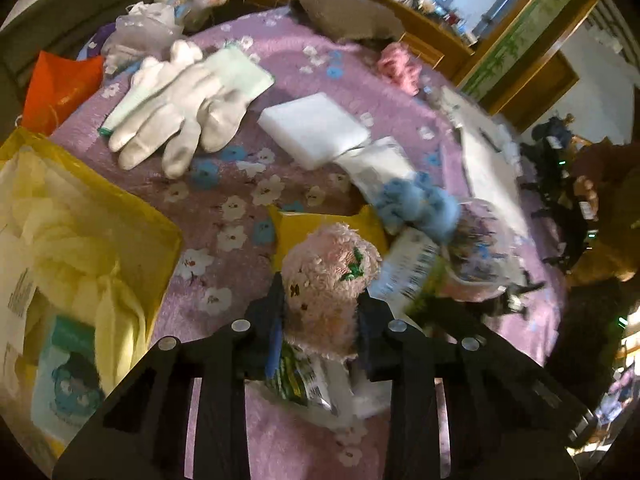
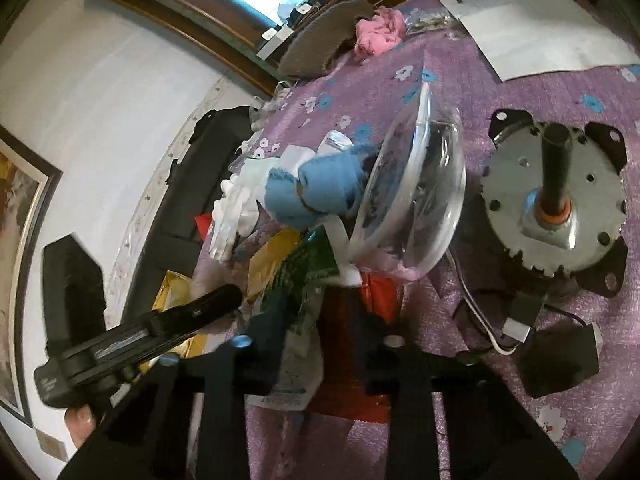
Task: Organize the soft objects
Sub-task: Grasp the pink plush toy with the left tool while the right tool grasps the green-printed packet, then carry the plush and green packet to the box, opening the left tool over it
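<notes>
The left gripper [image 1: 322, 300] is closed on a pink fuzzy cloth [image 1: 330, 280], which bulges up between the two fingers above the purple floral tablecloth [image 1: 224, 208]. Taking this cloth as the landmark: a yellow packet [image 1: 304, 228] lies directly behind it; a blue fuzzy cloth [image 1: 420, 204] lies behind and to its right, touching the rim of a clear glass bowl [image 2: 416, 200]; a pair of white gloves [image 1: 176, 112] lies well behind and to its left; a white foam block [image 1: 312, 124] lies well behind it; a yellow bag [image 1: 80, 248] sits to its left. The right gripper [image 2: 316, 320] has its fingers set apart, with nothing clamped between them, above a red packet [image 2: 376, 300]. A grey electric motor [image 2: 556, 208] stands just right of the bowl.
</notes>
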